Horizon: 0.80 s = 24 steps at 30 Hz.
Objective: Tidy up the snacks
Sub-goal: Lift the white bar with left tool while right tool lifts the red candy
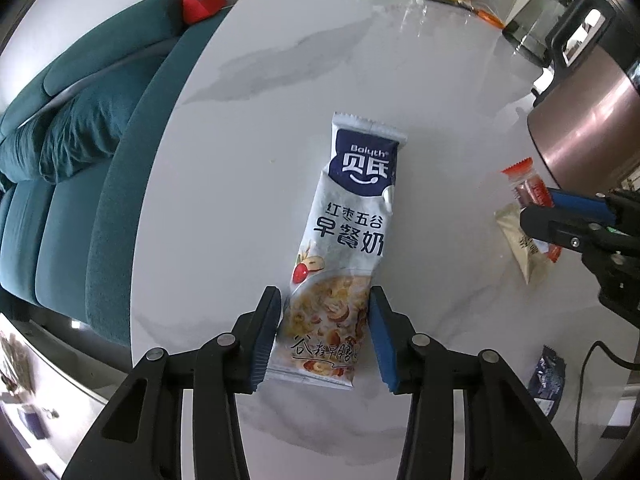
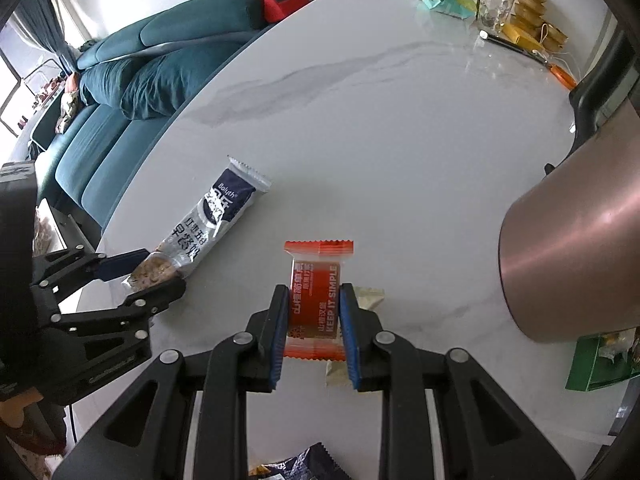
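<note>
Since both grippers are already on a packet each, here's how I'd read the handling, left to right. Lower middle of the left wrist view: the left gripper [image 1: 325,336] straddles the bottom end of the long cereal milk sachet [image 1: 347,248], which lies flat on the marble table [image 1: 248,184]. The left pad looks like it's touching the edge, the right one sits right at it, so I can't tell if it's really pinched yet. That sachet looks light, floppy and glossy, so gripped at one end I'd expect it to droop and maybe slide; nearer the middle seems safer.

Lower middle of the right wrist view: the right gripper [image 2: 314,332] is narrow and clamped across the red hawthorn snack bar [image 2: 316,300], pads on both long sides. It looks small, light and fairly stiff, so an easy hold. A beige packet [image 2: 370,295] lies partly under it, and the copper-coloured pot [image 2: 576,252] fills the right edge.
</note>
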Each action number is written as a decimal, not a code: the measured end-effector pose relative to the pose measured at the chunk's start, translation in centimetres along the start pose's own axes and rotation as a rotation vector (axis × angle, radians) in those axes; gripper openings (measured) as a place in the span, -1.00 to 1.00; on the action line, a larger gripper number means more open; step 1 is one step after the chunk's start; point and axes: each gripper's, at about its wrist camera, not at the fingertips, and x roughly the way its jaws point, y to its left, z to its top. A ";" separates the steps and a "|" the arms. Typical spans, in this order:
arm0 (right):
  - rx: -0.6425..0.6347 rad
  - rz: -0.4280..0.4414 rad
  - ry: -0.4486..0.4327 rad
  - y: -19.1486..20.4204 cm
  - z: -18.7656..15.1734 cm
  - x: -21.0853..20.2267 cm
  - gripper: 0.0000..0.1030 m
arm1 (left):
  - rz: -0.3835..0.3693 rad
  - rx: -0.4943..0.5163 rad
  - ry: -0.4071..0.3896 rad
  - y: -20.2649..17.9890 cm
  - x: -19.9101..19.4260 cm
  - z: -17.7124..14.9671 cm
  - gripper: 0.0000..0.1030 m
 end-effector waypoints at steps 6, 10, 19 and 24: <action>-0.010 0.012 0.003 0.3 0.2 0.2 -0.80 | 0.011 0.030 0.020 -0.2 0.0 0.5 -0.24; -0.021 0.008 0.003 0.5 0.4 0.2 -0.80 | 0.026 0.054 0.035 -0.5 0.3 0.7 -0.24; -0.022 0.016 0.014 0.4 0.4 0.6 -0.80 | 0.038 0.081 0.019 -1.5 0.2 0.9 -0.41; -0.020 0.019 0.010 0.2 0.4 0.5 -0.80 | 0.046 0.091 0.006 -1.9 -0.2 0.7 -0.56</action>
